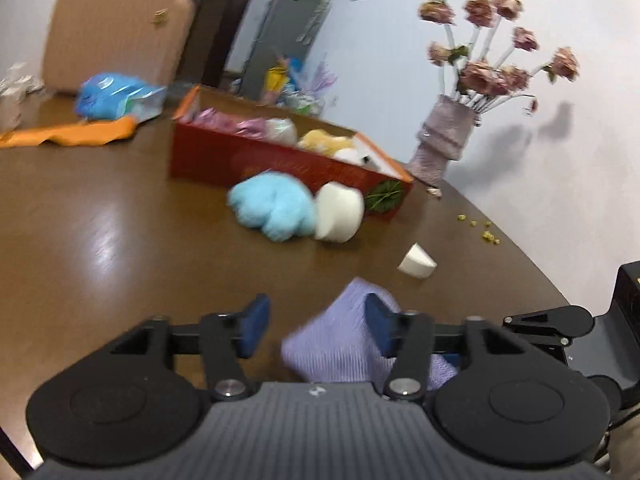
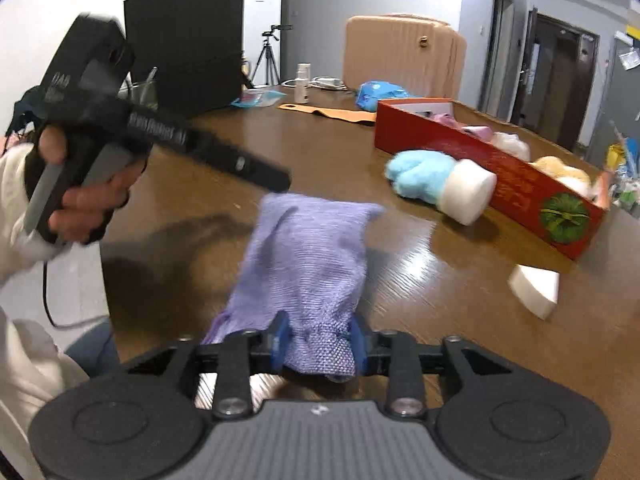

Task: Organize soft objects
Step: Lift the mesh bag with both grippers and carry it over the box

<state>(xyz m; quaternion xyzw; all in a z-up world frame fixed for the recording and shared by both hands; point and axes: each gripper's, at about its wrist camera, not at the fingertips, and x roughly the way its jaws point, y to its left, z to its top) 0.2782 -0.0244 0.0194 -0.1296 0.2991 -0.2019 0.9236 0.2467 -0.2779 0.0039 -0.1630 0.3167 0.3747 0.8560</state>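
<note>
On the brown surface (image 2: 400,248): you have the soft things spread beside a red box (image 2: 480,160).
Right tongs (image 2: 319,346): your blue pads are pressed on the gathered end of the purple knit cloth (image 2: 308,256); the rest of it stretches away over the surface.
Left tongs (image 1: 318,328): your jaws stand partly apart. The cloth (image 1: 336,344) lies between them against the right-hand pad (image 1: 378,320); the other pad is clear of it, so nothing is gripped.
Left hand (image 2: 80,208): seen from the right wrist camera, wrapped round the black handle, white sleeve behind.
Red box: open-topped, with pink, white and yellow soft things inside.
Blue fluffy toy (image 1: 272,210): on the surface just before the box, touching a white foam block (image 1: 340,216).
White wedge (image 1: 417,266): alone, nearer you, apart from both.
Background: flower vase (image 1: 444,140) beyond the box end; pink suitcase (image 1: 116,36) at the far edge.
</note>
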